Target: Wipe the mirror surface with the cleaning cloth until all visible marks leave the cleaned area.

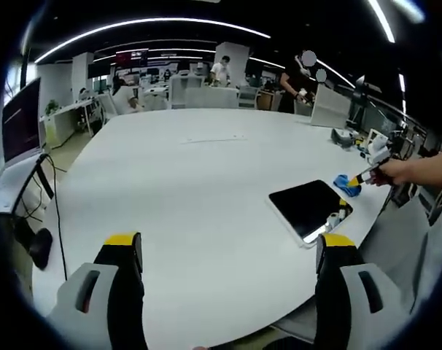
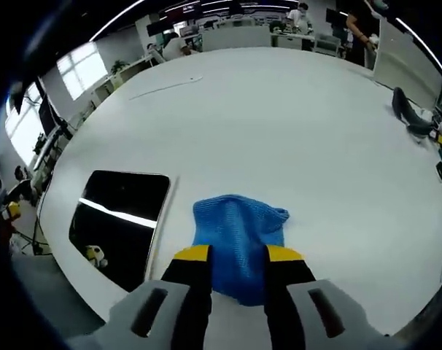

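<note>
White table (image 2: pixel 294 131), office behind, mirror (image 2: pixel 119 222), blue cloth (image 2: pixel 239 237)

In the right gripper view, the near end of the crumpled blue woven cleaning cloth (image 2: pixel 239 240) is hidden between the yellow-tipped right gripper (image 2: pixel 238 257) jaws. In the left gripper view that cloth (image 1: pixel 346 184), at the white worktop's (image 1: pixel 206 189) right edge, is too small to make out. The small items beyond it there are blurred.

Cloth (image 2: pixel 239 248): blue knitted fabric, ribbed weave, soft and matt. Mirror (image 2: pixel 121 222): dark glossy glass (ceiling lights reflect in it as bright streak), pale smooth rim. Table (image 2: pixel 294 124): white, smooth, matt. Right gripper (image 2: pixel 238 266): grey matt plastic body, black jaws, yellow tips.
</note>
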`<state>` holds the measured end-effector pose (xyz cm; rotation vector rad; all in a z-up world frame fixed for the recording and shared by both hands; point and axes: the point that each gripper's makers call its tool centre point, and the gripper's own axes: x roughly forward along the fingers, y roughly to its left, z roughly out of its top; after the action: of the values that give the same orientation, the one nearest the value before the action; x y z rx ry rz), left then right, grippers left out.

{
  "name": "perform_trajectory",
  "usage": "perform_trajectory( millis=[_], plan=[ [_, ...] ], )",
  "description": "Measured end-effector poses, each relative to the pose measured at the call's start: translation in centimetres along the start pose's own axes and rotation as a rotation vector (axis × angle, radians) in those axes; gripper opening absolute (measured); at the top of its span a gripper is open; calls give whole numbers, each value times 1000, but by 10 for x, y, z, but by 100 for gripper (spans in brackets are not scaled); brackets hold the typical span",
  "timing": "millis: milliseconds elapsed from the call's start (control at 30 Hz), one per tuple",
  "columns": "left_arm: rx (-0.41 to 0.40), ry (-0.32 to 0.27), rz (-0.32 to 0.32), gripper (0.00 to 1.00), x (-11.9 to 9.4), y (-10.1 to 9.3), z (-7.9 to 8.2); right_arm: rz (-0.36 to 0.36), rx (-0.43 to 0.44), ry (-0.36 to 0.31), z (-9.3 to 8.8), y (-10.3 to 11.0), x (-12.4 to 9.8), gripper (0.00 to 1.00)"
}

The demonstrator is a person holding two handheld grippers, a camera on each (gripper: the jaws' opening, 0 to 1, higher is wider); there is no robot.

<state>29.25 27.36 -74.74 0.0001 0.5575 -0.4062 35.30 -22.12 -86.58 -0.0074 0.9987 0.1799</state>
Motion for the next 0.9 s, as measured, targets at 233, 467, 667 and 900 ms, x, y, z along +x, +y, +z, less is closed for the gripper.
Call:
perform_trajectory(
  millis=[233, 467, 667, 900],
  plan=[
    [12, 2, -6, 98, -1, -1, 3, -100, -92, 18, -3, -8, 9, 10],
    [7, 1, 9, 97, -3, 1, 4, -116, -76, 12, -2, -5, 8, 1],
    [15, 16, -17, 97, 2, -9, -2, -89, 20, 11, -3, -5, 6, 1],
    [28, 2, -41, 99, 3, -10, -1, -15, 80, 13, 15, 16, -6, 0]
  ],
)
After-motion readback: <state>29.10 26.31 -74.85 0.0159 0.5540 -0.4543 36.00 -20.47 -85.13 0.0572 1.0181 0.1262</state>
